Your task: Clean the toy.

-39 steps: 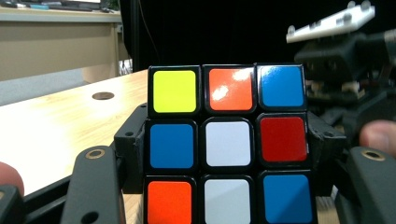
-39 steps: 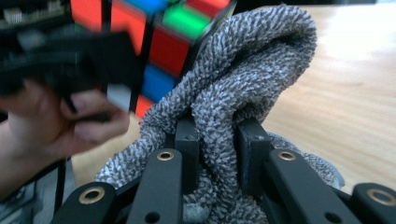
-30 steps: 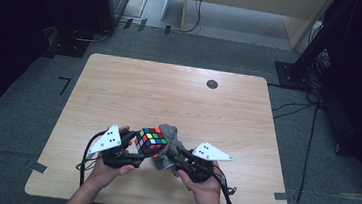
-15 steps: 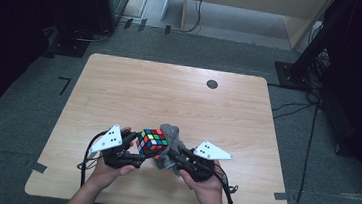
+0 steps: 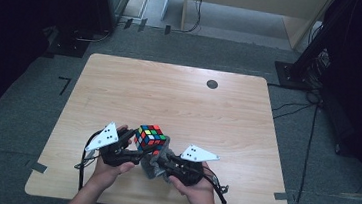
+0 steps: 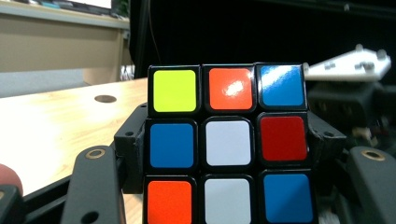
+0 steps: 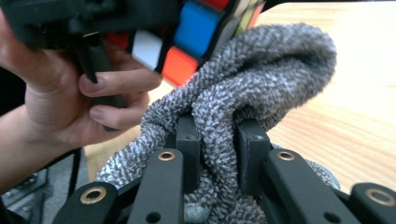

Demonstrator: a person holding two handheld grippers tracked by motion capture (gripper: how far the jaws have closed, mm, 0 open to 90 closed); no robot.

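Note:
A colourful puzzle cube [image 5: 150,136] is held above the near part of the wooden table [image 5: 179,97], with my left gripper [image 5: 132,145] shut on it. In the left gripper view the cube [image 6: 227,142] sits between the black jaws, one face toward the camera. My right gripper [image 5: 159,161] is shut on a grey terry cloth [image 5: 155,160]. In the right gripper view the cloth [image 7: 243,107] bunches up between the pads and its fold touches the underside of the cube [image 7: 187,32].
A small dark round spot [image 5: 212,84] lies on the far part of the table. Cables trail from both grippers over the near edge. Dark stands and a wooden cabinet [image 5: 248,8] are on the floor beyond the table.
The right gripper with the cloth has shifted slightly lower against the cube. The left gripper and cube stay in place.

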